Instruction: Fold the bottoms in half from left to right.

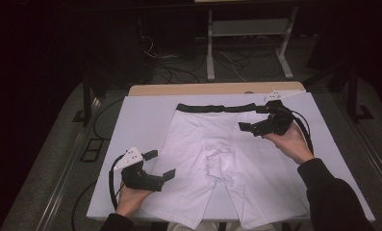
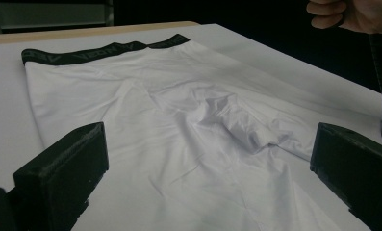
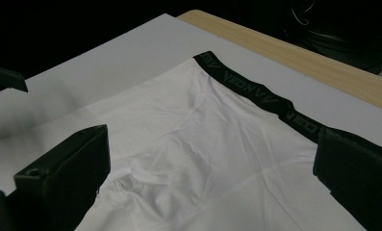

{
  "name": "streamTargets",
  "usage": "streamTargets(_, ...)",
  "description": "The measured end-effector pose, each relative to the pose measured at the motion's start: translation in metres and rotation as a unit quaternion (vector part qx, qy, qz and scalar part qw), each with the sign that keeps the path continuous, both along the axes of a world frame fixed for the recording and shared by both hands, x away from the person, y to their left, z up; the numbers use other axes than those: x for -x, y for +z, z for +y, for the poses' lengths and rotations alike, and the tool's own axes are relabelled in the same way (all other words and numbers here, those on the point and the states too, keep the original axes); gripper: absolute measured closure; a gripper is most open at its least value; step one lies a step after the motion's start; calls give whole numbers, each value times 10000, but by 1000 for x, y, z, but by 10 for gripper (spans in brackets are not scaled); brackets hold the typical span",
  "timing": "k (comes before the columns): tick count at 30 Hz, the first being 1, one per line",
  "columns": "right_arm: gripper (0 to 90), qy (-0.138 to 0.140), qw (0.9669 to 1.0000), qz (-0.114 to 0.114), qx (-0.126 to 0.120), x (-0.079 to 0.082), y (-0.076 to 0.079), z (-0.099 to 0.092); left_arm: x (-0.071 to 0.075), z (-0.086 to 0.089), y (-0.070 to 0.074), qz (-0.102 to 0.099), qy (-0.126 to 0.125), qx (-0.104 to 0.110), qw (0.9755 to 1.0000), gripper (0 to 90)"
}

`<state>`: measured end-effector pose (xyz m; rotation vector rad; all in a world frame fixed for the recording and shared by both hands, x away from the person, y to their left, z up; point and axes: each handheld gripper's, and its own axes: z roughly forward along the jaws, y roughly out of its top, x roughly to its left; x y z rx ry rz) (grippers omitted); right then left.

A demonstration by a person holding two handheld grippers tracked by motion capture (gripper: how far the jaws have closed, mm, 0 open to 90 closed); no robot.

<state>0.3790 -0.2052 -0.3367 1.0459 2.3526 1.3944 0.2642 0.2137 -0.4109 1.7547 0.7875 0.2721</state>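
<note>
Shorts (image 1: 222,159), white with a black waistband (image 1: 216,108), lie spread flat on the white surface (image 1: 140,120), waistband at the far edge and both legs pointing toward the person. A patch of wrinkles sits at the crotch (image 2: 227,118); the rest of the cloth looks fairly smooth.

The left hand-held gripper (image 1: 160,165) hovers at the near left, just beside the outer edge of the left leg, its jaws wide apart with nothing between them. The right hand-held gripper (image 1: 250,127) hangs over the upper right of the shorts, just under the waistband's right end, jaws likewise spread and empty. In the right gripper view the band (image 3: 256,91) runs close ahead of the jaws; in the left gripper view the cloth fills the gap between them without being pinched.

This looks like the approach before a first fold: the garment is laid out, nothing is gripped yet. The next move probably calls for each gripper to come down onto an edge, the right at the waistband corner and the left at the leg's side or hem, and to close on a single side's layers only, low enough to catch thin cloth lying flat on the sheet without dragging it out of shape
</note>
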Motion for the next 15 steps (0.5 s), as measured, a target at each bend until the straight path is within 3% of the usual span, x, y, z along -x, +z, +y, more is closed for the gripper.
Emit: streamTargets(15, 0, 151, 9999, 50, 30, -20, 4, 19, 0, -1, 0, 14, -38, 8, 10000, 0)
